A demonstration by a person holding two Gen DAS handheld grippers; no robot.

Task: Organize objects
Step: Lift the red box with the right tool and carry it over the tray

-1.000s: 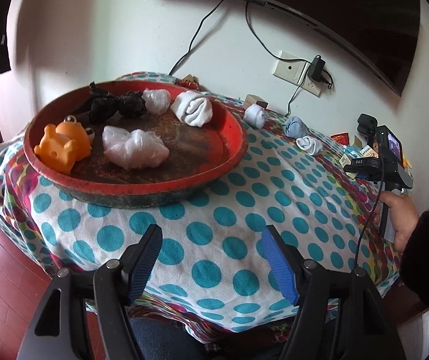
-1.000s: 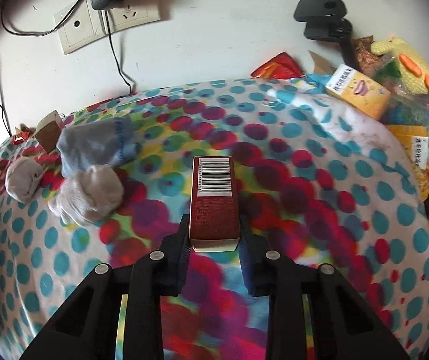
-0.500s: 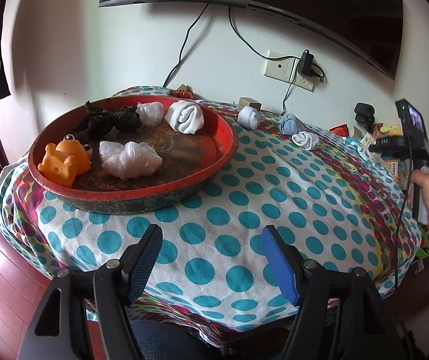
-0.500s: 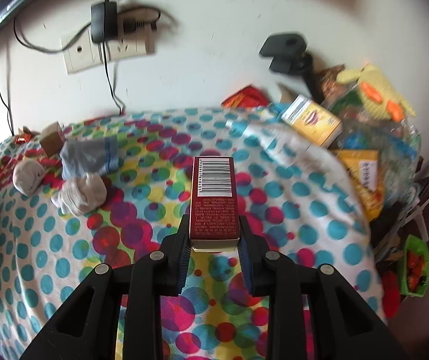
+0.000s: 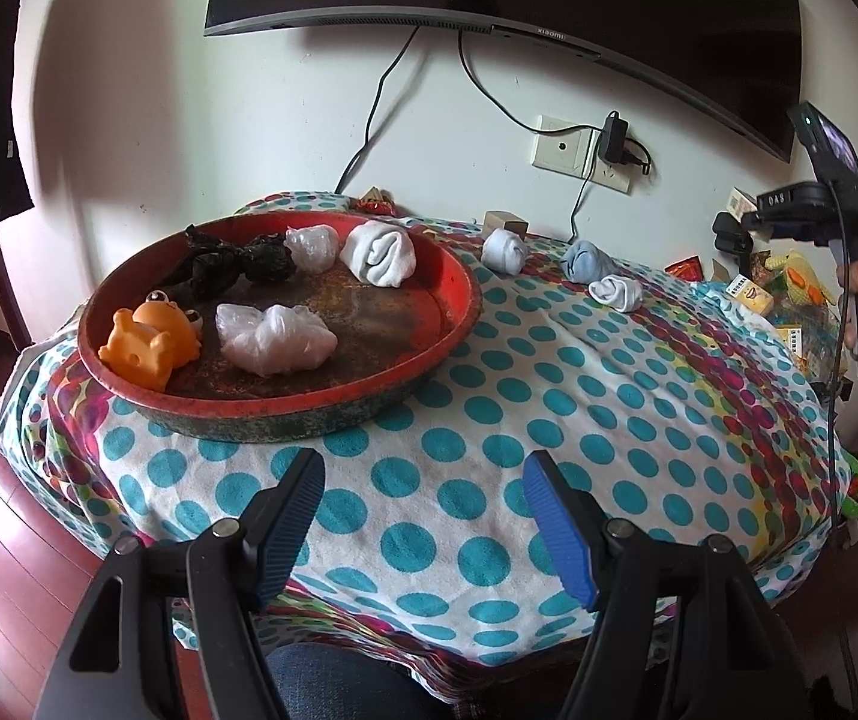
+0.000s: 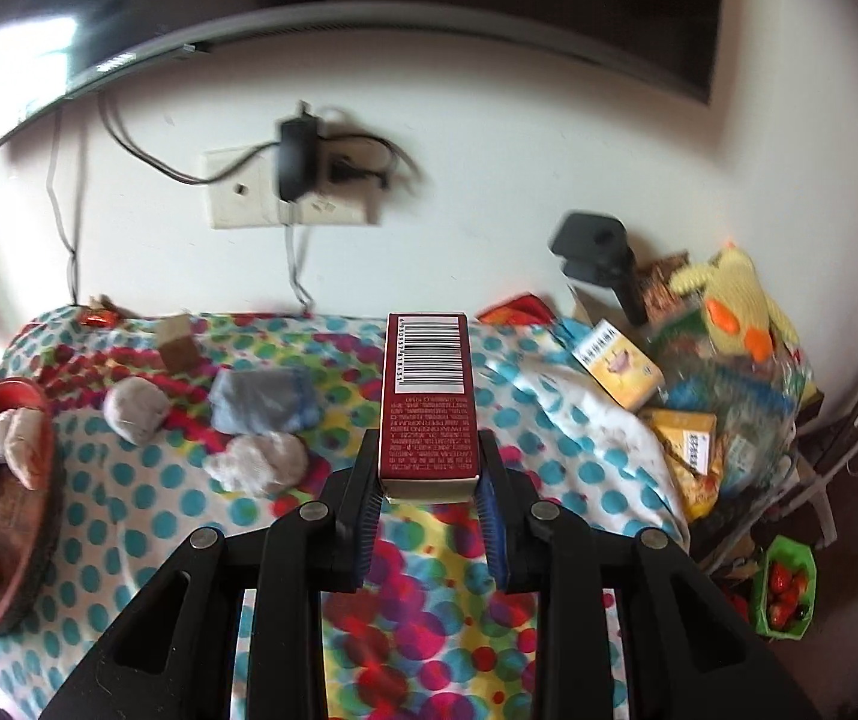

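Note:
My right gripper (image 6: 429,483) is shut on a dark red box (image 6: 428,402) with a barcode on top, held up in the air above the dotted tablecloth (image 6: 177,498). The left gripper (image 5: 423,501) stands open over the near edge of the table, nothing between its blue pads. Ahead of it sits a round red tray (image 5: 429,336) holding an orange toy (image 5: 150,342), two clear plastic bundles (image 5: 273,339), a black bundle (image 5: 237,261) and a rolled white sock (image 5: 381,255). Three rolled socks (image 5: 585,264) lie on the cloth right of the tray.
At the table's right edge lie yellow boxes (image 6: 618,369), snack packets and a yellow knitted toy (image 6: 735,306). A black stand (image 6: 600,255) rises there. A small brown box (image 6: 177,342) sits by the wall. A socket with a charger (image 6: 291,171) and a TV hang above. Strawberries (image 6: 786,585) sit on the floor.
The right gripper has risen with the red box, so the table looks farther below and the wall and TV fill more of its view. The left gripper has barely shifted.

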